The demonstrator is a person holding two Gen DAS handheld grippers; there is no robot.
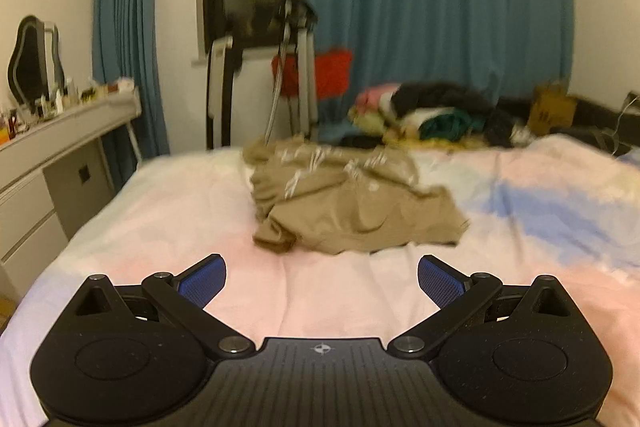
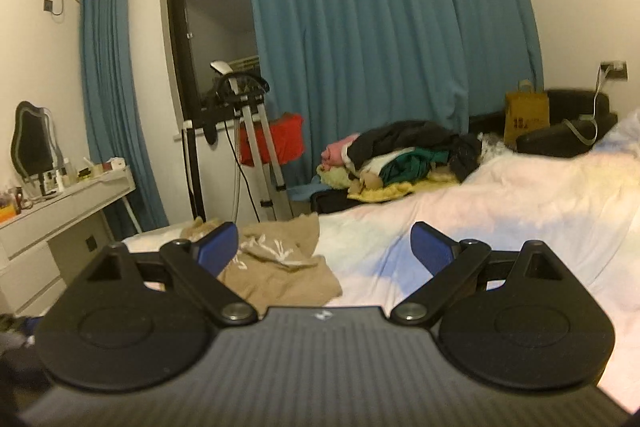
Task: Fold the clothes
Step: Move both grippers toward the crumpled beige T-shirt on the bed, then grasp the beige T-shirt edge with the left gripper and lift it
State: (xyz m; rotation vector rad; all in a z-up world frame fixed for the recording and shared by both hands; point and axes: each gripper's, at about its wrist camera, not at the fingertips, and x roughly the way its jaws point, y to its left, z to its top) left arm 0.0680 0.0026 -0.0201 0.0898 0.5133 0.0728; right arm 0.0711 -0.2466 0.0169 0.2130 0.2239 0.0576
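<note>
Tan garment (image 1: 348,203) lies crumpled on the bed (image 1: 168,211). Left gripper (image 1: 322,281) and right gripper (image 2: 324,247) gape empty. Pinch edges, not bunched folds.

Your bed (image 1: 168,227) carries a crumpled tan garment (image 1: 348,207) ahead of the left claw (image 1: 322,281), clothes pile (image 1: 432,115) beyond.

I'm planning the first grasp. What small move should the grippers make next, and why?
Probably ease the left gripper forward and down toward the near edge of the tan garment. It lies crumpled on the bed, unfolded, and both the left and the right gripper are open, holding nothing.
</note>
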